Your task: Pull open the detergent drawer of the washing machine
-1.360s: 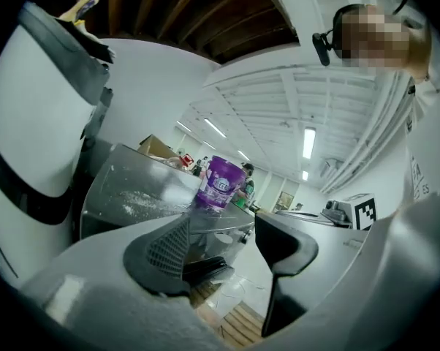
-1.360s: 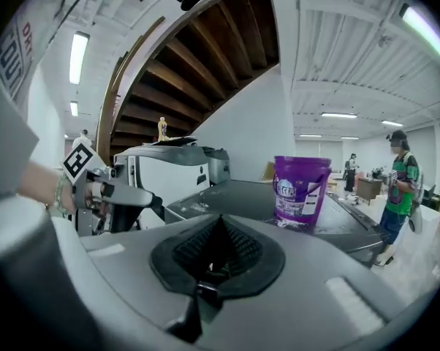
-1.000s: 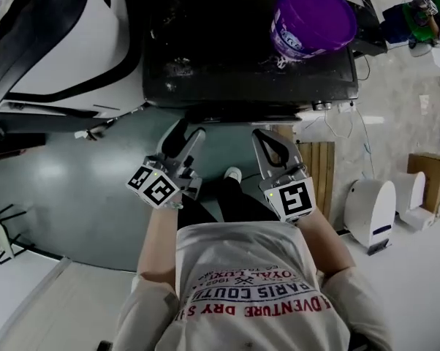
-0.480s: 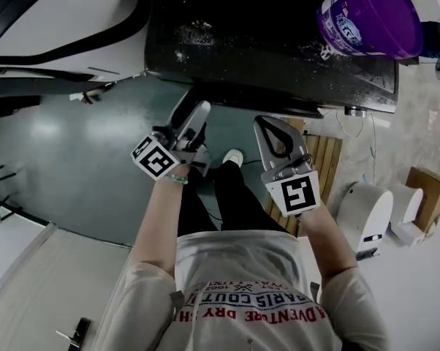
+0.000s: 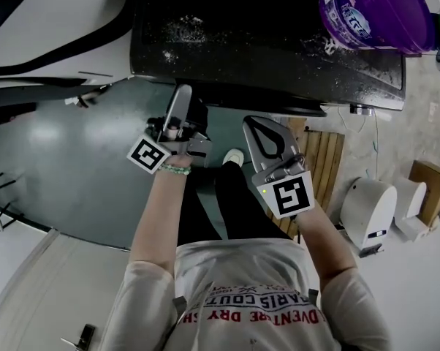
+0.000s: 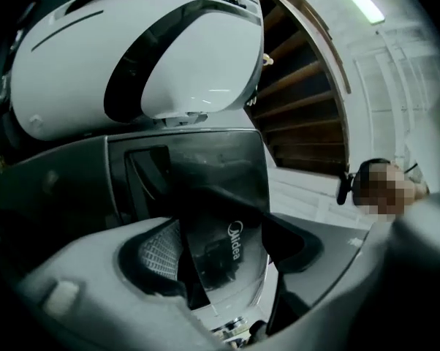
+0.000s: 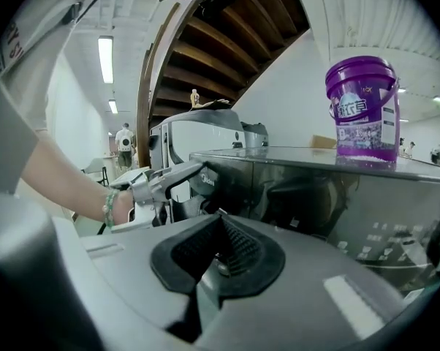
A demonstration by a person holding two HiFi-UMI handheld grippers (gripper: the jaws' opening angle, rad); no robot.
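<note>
The black washing machine (image 5: 264, 42) stands ahead of me, seen from above. Its glossy dark drawer front (image 6: 205, 167), with a logo, fills the left gripper view. My left gripper (image 5: 183, 98) is rolled on edge and points at the machine's front left corner. Its jaws (image 6: 224, 247) have just been opening and stand open; the drawer front shows between them, and the pads do not press on it. The right gripper view shows that gripper (image 7: 161, 185) beside the logo panel (image 7: 213, 181). My right gripper (image 5: 253, 126) hangs short of the machine, shut on nothing (image 7: 218, 251).
A purple bucket (image 5: 377, 9) stands on the machine's top at the right (image 7: 362, 108). A white machine (image 5: 52, 20) sits to the left. A wooden pallet (image 5: 319, 159) and a white appliance (image 5: 370, 210) are on the floor at the right. My shoe (image 5: 233, 156) is below the grippers.
The left gripper has rolled onto its edge, moved up to the machine's front edge and spread its jaws. The right gripper has shifted slightly and stayed shut.
</note>
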